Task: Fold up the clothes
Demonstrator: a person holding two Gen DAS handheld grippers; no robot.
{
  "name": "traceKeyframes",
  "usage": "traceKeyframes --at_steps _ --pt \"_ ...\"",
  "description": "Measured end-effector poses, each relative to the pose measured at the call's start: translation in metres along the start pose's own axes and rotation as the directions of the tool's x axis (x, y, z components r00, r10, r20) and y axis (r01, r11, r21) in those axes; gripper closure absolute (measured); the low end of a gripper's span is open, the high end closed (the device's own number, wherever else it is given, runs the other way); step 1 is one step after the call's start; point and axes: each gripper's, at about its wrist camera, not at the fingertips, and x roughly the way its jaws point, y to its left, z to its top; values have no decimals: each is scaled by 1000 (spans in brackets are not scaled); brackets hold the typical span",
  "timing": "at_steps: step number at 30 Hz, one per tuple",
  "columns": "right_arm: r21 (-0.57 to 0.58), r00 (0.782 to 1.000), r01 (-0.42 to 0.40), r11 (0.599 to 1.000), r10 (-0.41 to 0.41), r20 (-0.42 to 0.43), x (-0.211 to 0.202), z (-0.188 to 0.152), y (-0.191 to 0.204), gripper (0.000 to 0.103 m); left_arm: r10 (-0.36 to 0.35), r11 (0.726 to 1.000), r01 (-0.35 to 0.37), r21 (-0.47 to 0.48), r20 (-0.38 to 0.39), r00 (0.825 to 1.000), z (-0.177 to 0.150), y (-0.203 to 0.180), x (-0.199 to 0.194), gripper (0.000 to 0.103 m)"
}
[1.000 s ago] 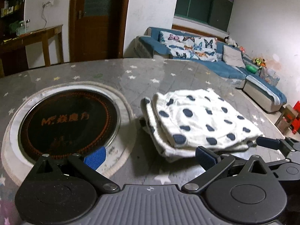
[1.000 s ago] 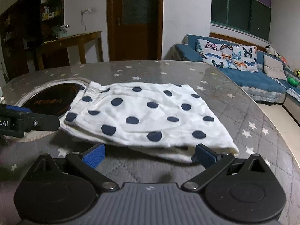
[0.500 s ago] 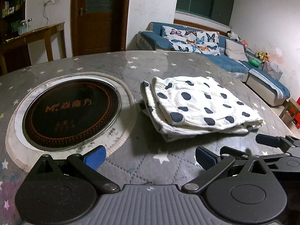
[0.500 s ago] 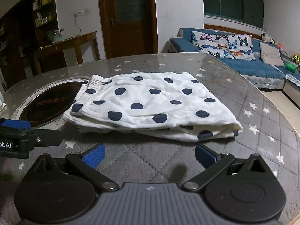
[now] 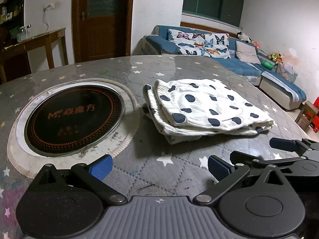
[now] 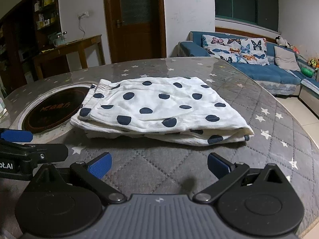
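- Round table (image 5: 179,67) with a grey star-print cover fills both views.
- Induction hob (image 5: 73,117) sits centre left of the left wrist frame.
- Folded white garment with dark dots (image 6: 159,107) lies mid-frame beside the hob, possibly overlapping its rim.
- Left gripper (image 5: 159,166) and right gripper (image 6: 158,165), bottom of frame: jaws apart, empty.

White, navy-dotted garment (image 6: 159,107) lies folded flat on the quilted table (image 6: 269,135).
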Motion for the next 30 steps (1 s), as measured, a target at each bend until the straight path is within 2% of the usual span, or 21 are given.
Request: traceKeyframes --at_steps 30 --pt "-2 999 1 1000 -1 36 -22 -9 6 0 -1 999 -1 40 51 999 -12 -12 -25 0"
